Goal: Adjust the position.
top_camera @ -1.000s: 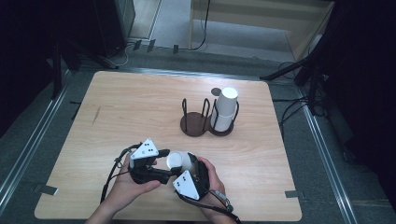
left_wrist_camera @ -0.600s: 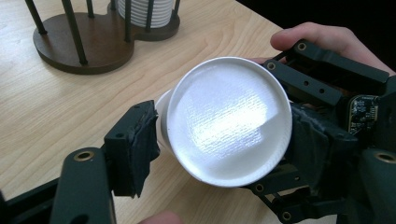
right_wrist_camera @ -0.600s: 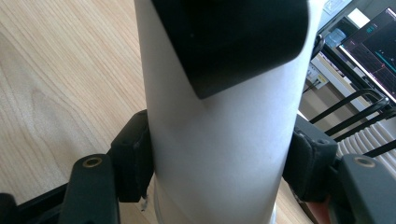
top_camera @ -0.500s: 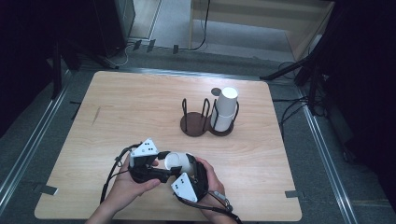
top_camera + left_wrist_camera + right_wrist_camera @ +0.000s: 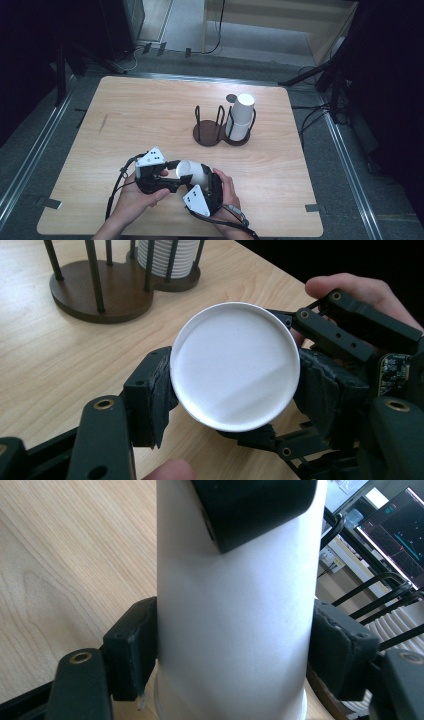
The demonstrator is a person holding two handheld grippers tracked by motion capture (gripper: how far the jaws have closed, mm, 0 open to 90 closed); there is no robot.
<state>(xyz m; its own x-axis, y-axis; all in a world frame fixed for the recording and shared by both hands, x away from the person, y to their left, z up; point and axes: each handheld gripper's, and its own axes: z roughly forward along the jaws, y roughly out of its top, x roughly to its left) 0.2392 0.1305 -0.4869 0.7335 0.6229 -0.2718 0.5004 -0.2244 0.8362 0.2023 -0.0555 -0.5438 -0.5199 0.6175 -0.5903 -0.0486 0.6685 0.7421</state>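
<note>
High view shows a person's two hands low on the wooden worktop (image 5: 125,115), each with a hand-held gripper. Both meet at one white paper cup (image 5: 192,171) that lies on its side just above the wood, near the front edge.

The left hand-held gripper (image 5: 171,181) has its jaws squeezed onto the cup. In the left gripper view, the cup's round flat bottom (image 5: 235,366) faces the camera, and the two black pads press on it from both sides. The jaws have just been closing, and now they hold the cup tight.

The right hand-held gripper (image 5: 212,176) is at the other end of the cup. In the right gripper view, the cup's white side (image 5: 235,610) stands between the two black pads. These jaws have just been opening. The pads sit right beside the cup wall, and I cannot tell if they press on it. A black pad of the left hand-held gripper shows at the top of that view, on the cup.

Farther back on the worktop stands a dark brown holder (image 5: 210,135) with thin upright rods. It has two round spots. The right spot holds a stack of white cups (image 5: 241,117). The left spot is bare wood.
</note>
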